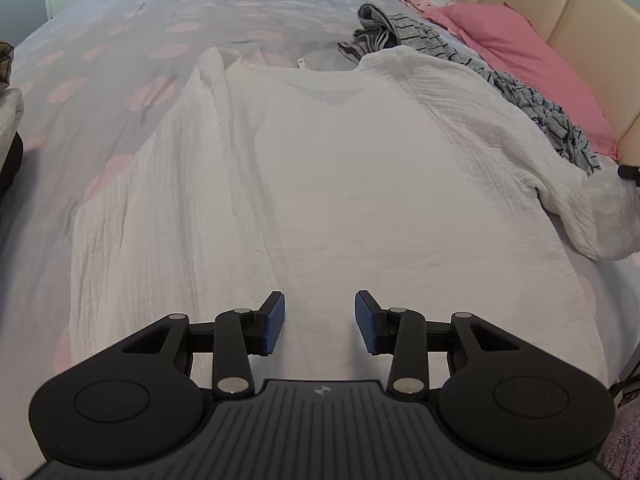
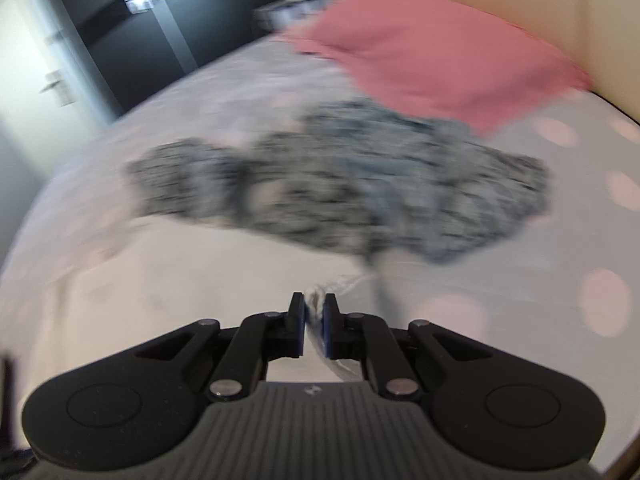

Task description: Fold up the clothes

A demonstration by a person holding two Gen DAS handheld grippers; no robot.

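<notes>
A white crinkled shirt [image 1: 320, 168] lies spread on the bed, neckline at the far end, its left sleeve folded inward and its right sleeve [image 1: 592, 216] bunched at the right. My left gripper [image 1: 320, 320] is open and empty, hovering over the shirt's lower part. My right gripper [image 2: 314, 312] is shut on a pinch of the white shirt fabric [image 2: 316, 300]; this view is motion-blurred. A grey patterned garment [image 2: 340, 192] lies crumpled beyond it, also seen in the left wrist view [image 1: 480, 60].
A pink pillow [image 1: 520, 52] lies against the beige headboard [image 1: 580, 20] at the right; it also shows in the right wrist view [image 2: 432, 52]. The bedspread [image 1: 100, 80] is grey with pink dots. Dark wardrobe doors [image 2: 120, 40] stand beyond the bed.
</notes>
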